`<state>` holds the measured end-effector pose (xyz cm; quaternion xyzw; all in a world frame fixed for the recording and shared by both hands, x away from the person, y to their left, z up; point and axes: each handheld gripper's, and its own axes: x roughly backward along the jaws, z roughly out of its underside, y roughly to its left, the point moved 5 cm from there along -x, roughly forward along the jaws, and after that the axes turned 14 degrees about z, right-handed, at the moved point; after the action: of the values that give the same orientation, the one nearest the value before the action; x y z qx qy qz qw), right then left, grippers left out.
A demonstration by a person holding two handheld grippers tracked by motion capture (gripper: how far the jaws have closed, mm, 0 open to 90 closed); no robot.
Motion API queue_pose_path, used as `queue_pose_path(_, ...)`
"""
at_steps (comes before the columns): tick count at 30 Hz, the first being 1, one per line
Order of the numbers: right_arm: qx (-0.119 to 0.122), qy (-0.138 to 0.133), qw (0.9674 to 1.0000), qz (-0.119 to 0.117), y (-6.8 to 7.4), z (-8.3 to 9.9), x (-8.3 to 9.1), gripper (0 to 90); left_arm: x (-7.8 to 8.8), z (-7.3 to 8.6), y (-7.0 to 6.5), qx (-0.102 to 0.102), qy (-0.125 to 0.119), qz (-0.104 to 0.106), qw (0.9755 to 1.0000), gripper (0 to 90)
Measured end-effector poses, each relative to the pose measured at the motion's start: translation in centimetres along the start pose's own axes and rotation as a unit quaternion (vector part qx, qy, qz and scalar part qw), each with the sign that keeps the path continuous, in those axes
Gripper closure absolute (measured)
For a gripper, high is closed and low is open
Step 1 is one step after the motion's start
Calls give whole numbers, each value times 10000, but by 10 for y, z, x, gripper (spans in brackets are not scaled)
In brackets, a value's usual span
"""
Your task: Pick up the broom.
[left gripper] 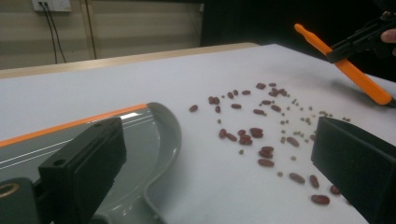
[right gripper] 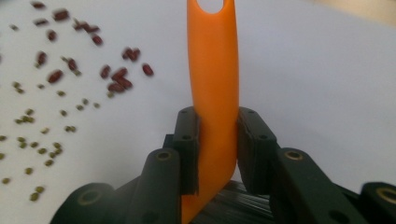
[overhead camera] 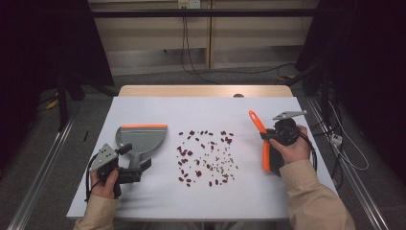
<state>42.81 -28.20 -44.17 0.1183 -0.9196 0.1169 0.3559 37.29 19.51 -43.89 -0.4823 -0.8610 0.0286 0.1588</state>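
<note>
The right gripper point(overhead camera: 271, 136) has its fingers point(right gripper: 189, 140) pinching the orange brush handle point(right gripper: 212, 84), right of the scattered beans point(overhead camera: 206, 158) on the white surface point(overhead camera: 143, 201); the left gripper point(overhead camera: 136, 167), fingers spread, sits at the grey dustpan point(overhead camera: 141, 139); no readable writing anywhere.

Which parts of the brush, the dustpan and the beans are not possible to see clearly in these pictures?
- Brush: the bristle end is hidden behind the right hand in the high view; the bottom edge cuts it off in the right gripper view.
- Dustpan: its handle is covered by the left gripper in the high view; in the left gripper view a jaw hides it.
- Beans: the small green ones are too tiny to identify; several look blurred in the right gripper view.
</note>
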Motion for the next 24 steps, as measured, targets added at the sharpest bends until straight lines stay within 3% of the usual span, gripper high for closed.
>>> queue_pose_path(3,-197,-579,9981,-13,0,1,17,715,-4,-6,-7,-85,-15,50,10000,30)
queue_pose_path(8,-385,-1213,9919,-30,1,9,40,715,-15,-17,-25,-276,-34,259,9993,30)
queue_pose_path(16,-580,-1763,9826,-74,0,14,65,716,-34,-26,-44,-278,-74,512,9983,30)
queue_pose_path(22,-675,-2017,9770,-123,-4,9,78,717,-51,-33,-58,-356,-17,766,9964,29)
queue_pose_path(24,-720,-2164,9735,-146,-4,6,81,716,-59,-34,-63,-375,32,855,9956,30)
